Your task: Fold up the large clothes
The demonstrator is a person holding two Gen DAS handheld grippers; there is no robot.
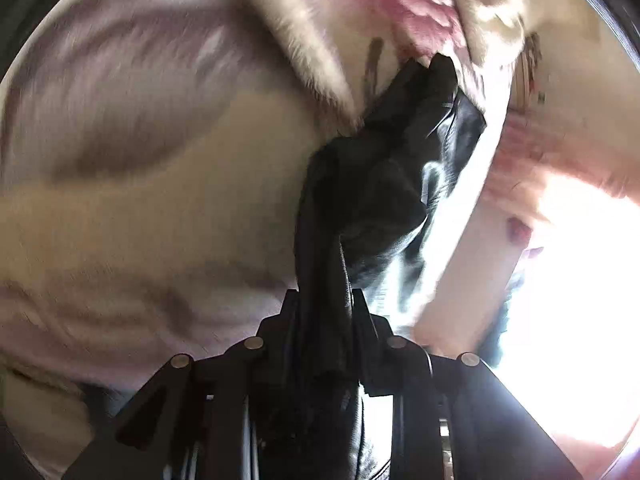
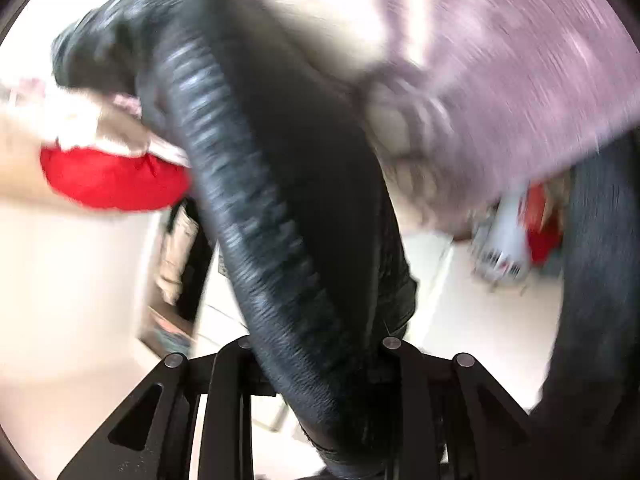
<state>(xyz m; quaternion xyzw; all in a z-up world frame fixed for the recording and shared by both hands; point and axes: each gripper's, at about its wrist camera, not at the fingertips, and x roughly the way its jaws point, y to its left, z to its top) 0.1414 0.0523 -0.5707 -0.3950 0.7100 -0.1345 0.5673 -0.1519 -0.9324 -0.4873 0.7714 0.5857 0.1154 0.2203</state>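
Observation:
A large black leather-like garment (image 1: pixel 384 168) hangs bunched from my left gripper (image 1: pixel 324 312), which is shut on its dark fabric. In the right wrist view the same black garment (image 2: pixel 280 208), with a ribbed band along one edge, runs up from my right gripper (image 2: pixel 320 356), which is shut on it. The fingertips of both grippers are hidden by the cloth. Both views are blurred by motion.
A cream and mauve patterned cover (image 1: pixel 132 184) fills the left wrist view, with pink and cream fluffy cloth (image 1: pixel 400 4) at the top. In the right wrist view a red garment (image 2: pixel 112 180) lies at the left, mauve cloth (image 2: pixel 520 60) at the upper right, pale floor below.

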